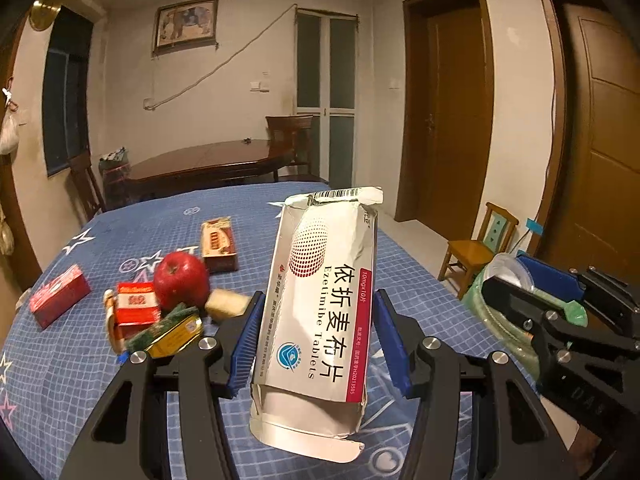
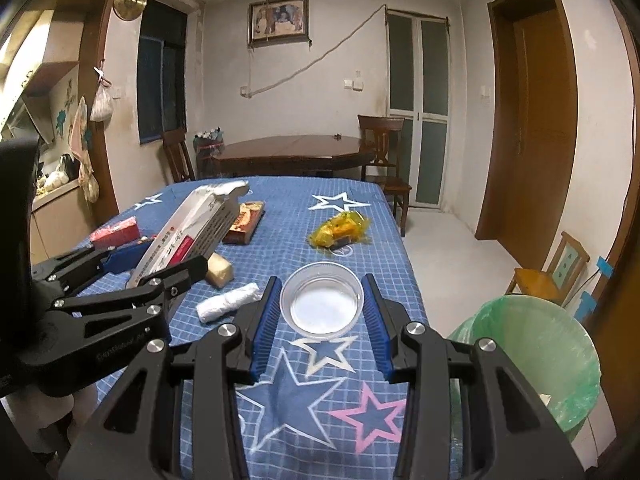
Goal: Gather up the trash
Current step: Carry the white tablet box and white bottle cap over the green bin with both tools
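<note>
Both grippers loaded with trash, bin still to be reached

The left gripper (image 1: 316, 340) pinches a crumpled white Ezetimibe tablet box (image 1: 320, 304) between its blue pads, the box standing tilted and clear of the star-print tablecloth (image 2: 304, 400). The right gripper (image 2: 322, 322) clasps a clear round plastic lid (image 2: 322, 304) across its width, pads touching both rims, the lid apparently held just above the cloth. The green-lined trash bin (image 2: 540, 352) sits off the table edge at about 4 o'clock of the lid in the right wrist view. This looks like the carry step: the next move calls for swinging each load over the bin's mouth before spreading the fingers. A yellow wrapper (image 2: 340, 230) at 12 o'clock and a white paper wad (image 2: 228, 302) at 9 o'clock remain uncollected.
</note>
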`<state>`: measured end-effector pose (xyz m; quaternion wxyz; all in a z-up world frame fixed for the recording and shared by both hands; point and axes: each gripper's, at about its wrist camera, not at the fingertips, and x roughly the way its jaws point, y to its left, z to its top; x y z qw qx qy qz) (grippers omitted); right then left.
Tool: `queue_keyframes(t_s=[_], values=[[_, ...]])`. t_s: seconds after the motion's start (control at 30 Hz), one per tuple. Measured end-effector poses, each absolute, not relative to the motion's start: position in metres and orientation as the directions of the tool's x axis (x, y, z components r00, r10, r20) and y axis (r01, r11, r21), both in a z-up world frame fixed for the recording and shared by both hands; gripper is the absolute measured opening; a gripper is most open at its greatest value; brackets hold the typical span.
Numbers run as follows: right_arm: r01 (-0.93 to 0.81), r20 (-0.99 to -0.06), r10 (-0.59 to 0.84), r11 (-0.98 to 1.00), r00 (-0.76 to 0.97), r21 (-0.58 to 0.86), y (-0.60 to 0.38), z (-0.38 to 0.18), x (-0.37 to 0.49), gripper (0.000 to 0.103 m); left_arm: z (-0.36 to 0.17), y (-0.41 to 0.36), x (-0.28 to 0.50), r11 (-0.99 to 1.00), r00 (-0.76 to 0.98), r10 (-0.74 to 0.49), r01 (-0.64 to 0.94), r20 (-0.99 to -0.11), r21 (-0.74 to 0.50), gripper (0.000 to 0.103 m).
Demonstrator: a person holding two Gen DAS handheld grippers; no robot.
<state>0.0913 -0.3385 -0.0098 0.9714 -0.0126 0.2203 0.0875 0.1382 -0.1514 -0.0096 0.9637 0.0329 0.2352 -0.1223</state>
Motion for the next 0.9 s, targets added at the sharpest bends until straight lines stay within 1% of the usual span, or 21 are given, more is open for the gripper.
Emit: queue_keyframes(t_s=[0.2, 0.53, 0.63, 0.9], values=[[-0.133, -0.444, 0.124, 0.991, 0.887, 0.012, -0.366, -0.009, 0.095, 0.039, -0.007, -0.179, 0.154, 0.953, 0.847, -0.263, 0.302, -0.462, 0.010, 0.055], [-0.032, -0.456, 0.029, 0.999, 0.889, 0.003, -0.426, -0.006, 0.097, 0.039, -0.002, -0.252, 0.173, 0.909, 0.810, -0.354, 0.415, -0.467, 0.031, 0.055], [0.001, -0.463, 0.001, 1.000, 0.886, 0.005, -0.448, -0.005, 0.098, 0.039, -0.005, -0.277, 0.179, 0.891, 0.788, -0.383, 0.454, -0.482, 0.033, 0.055], [0.083, -0.527, -0.057, 0.996, 0.848, 0.027, -0.505, -0.014, 0.106, 0.039, -0.022, -0.347, 0.196, 0.830, 0.716, -0.453, 0.556, -0.531, 0.042, 0.055]])
